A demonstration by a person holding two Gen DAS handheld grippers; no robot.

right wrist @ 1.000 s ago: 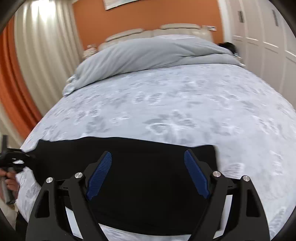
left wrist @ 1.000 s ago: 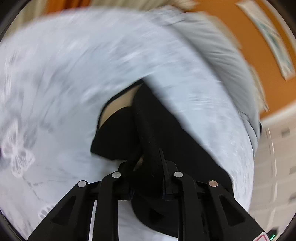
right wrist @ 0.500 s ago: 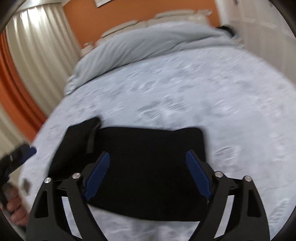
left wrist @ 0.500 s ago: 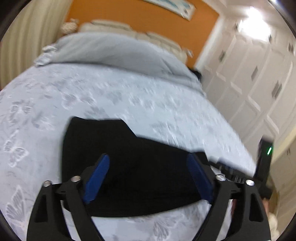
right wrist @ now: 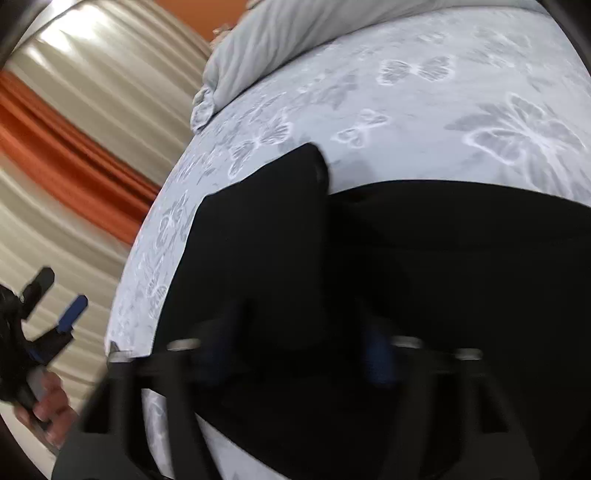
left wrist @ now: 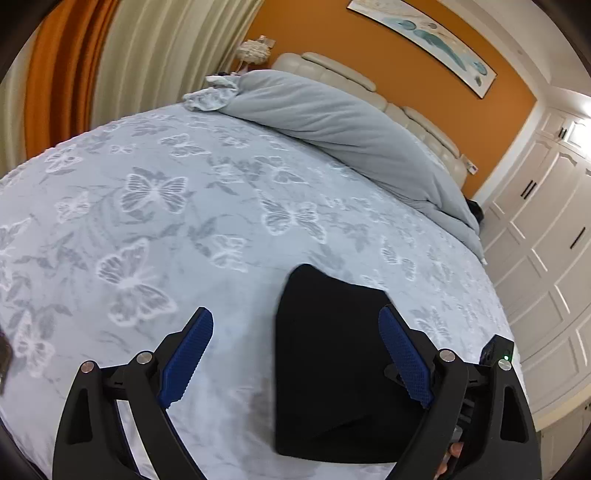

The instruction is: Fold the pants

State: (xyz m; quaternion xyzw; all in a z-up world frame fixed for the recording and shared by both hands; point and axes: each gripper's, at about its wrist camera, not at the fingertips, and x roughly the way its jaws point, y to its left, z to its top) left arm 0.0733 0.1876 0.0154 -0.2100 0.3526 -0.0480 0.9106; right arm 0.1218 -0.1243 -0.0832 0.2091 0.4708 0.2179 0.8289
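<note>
Two grippers, one pair of black pants (left wrist: 332,369), and both grippers look empty. The pants lie as a compact dark block on the near part of the bed (left wrist: 166,229), flat on the butterfly-print cover, so the folding looks mostly done, though one flap at the far left corner sits a bit raised in the right wrist view.

Going left to right: the left gripper (left wrist: 295,354) hangs above the bed with its jaws spread wide and nothing between them. One blue pad (left wrist: 188,350) is over bare cover and the other over the pants' right part, so it's probably backed off or lining up a tidy-up. The right gripper (right wrist: 295,354) is low over the pants and badly blurred; its jaws seem parted with no cloth bunched between them, but that's a guess given the smear.

Placement makes sense, since a soft flat bed gives room to lay cloth out square near the edge within reach.

Room-wise, orange and cream curtains (left wrist: 74,74) are at left, a grey duvet (left wrist: 332,122) is heaped at the far end against a padded headboard (left wrist: 332,68), then an orange wall with a long picture (left wrist: 424,33), and white wardrobes (left wrist: 546,240) on the right.
</note>
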